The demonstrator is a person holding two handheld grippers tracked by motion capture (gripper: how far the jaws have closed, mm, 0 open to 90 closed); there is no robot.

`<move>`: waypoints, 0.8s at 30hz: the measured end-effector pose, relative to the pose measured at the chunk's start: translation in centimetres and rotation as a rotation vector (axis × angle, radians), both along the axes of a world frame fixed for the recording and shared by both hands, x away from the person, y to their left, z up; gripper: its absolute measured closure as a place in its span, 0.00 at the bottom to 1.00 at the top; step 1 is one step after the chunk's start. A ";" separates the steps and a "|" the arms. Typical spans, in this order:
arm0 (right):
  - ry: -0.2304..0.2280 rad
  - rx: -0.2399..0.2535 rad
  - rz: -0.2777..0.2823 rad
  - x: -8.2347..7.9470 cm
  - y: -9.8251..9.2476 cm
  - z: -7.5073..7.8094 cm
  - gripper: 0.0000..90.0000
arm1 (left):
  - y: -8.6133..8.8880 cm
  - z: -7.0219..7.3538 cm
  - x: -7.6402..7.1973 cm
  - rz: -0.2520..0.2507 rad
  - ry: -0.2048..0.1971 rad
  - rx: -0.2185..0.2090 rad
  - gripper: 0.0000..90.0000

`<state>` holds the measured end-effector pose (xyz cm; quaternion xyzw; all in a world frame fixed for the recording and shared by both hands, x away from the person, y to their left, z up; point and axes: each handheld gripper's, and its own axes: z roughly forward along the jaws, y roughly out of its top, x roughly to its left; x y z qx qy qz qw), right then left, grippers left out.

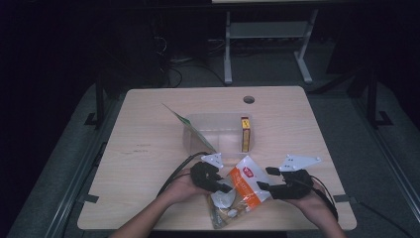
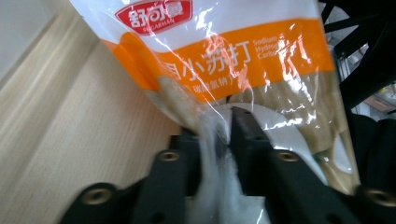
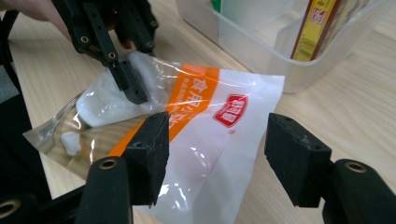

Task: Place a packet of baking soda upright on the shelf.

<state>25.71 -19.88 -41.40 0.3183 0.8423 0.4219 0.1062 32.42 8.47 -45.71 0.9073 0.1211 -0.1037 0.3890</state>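
Bag [image 1: 241, 191] sits at 6 o'clock on the table [image 1: 143, 144], near the front edge, just below the clear tub [image 1: 218, 131]. It's thin plastic film w/ white powder inside, clumped toward the clear end; the orange/white printed end looks nearly flat. Expect it to be light, floppy and slick: it'll sag and the powder will shift when you lift it.

Your left gripper [image 1: 220, 184] is clamped on the bag's clear end w/ jaws nearly together, film bunched between them in the left gripper view [image 2: 219, 140]. Your right gripper [image 1: 265, 184] is spread wide at the bag's 3 o'clock edge, jaws either side of the printed end, not touching yet [image 3: 217, 140].

Best hold, IMO: pinch empty film or the sealed edge, not the powder lump, since that squashes and slides. Close gently; film could tear if the two grippers pull apart hard. The tub already holds a yellow box [image 1: 244, 134] and a green-edged packet [image 1: 190, 126] at 10 o'clock.
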 end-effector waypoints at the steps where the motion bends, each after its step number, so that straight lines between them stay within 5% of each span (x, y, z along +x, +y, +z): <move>1: -0.004 0.003 -0.004 0.0 0.0 0.0 0.43 | 0.1 0.1 0.0 -0.003 0.002 -0.013 0.90; 3: -0.006 0.012 -0.005 0.1 -0.1 0.1 0.43 | 0.3 0.4 -0.2 0.000 -0.011 -0.023 0.97; 12: -0.008 0.066 -0.011 0.1 -0.6 0.5 0.39 | 1.8 1.7 -1.5 0.054 -0.074 -0.079 1.00; 24: 0.025 0.180 0.044 0.8 -0.2 0.6 0.32 | 5.0 4.7 -2.4 0.168 -0.142 -0.229 1.00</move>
